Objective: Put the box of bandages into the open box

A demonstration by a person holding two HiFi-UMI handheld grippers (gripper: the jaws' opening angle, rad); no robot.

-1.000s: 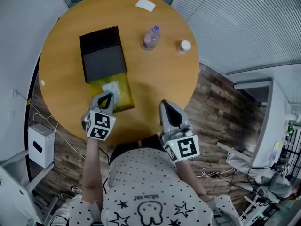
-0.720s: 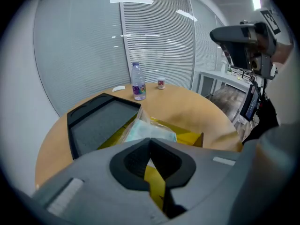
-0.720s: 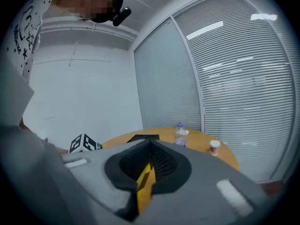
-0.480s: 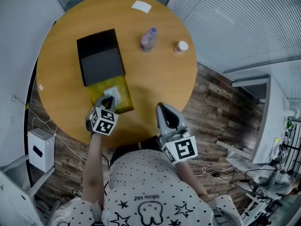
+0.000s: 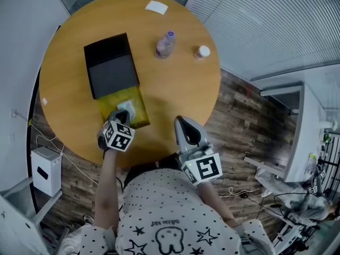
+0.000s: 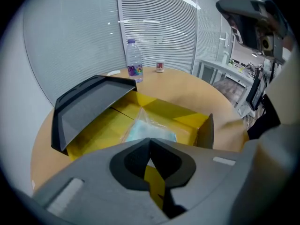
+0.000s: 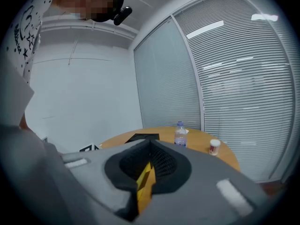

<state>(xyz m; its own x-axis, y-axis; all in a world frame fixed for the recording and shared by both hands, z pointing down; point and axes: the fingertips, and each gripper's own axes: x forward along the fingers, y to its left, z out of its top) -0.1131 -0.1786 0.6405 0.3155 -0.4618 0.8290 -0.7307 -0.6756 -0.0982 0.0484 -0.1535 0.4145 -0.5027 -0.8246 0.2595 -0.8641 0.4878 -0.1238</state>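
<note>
Bandage pack [image 6: 152,131] lies in the open box [image 6: 199,122], left gripper [image 6: 150,142] jaws seemingly pinching its wrapper, right gripper [image 7: 151,145] clenched empty; release remains.

Open box [image 5: 142,117]: black outside, yellow inside, sits on the wooden table [image 5: 175,89], toward its left-near edge. Its black lid [image 5: 109,65] is flipped back and stands tilted over the far end. Bandage pack [image 6: 151,129]: pale blue-white, in clear wrap, inside the yellow tray approx. mid-way. The wrap peaks up to the left gripper [image 6: 150,143], whose shut jaws seem to pinch its top edge, though the contact is partly hidden.
</note>
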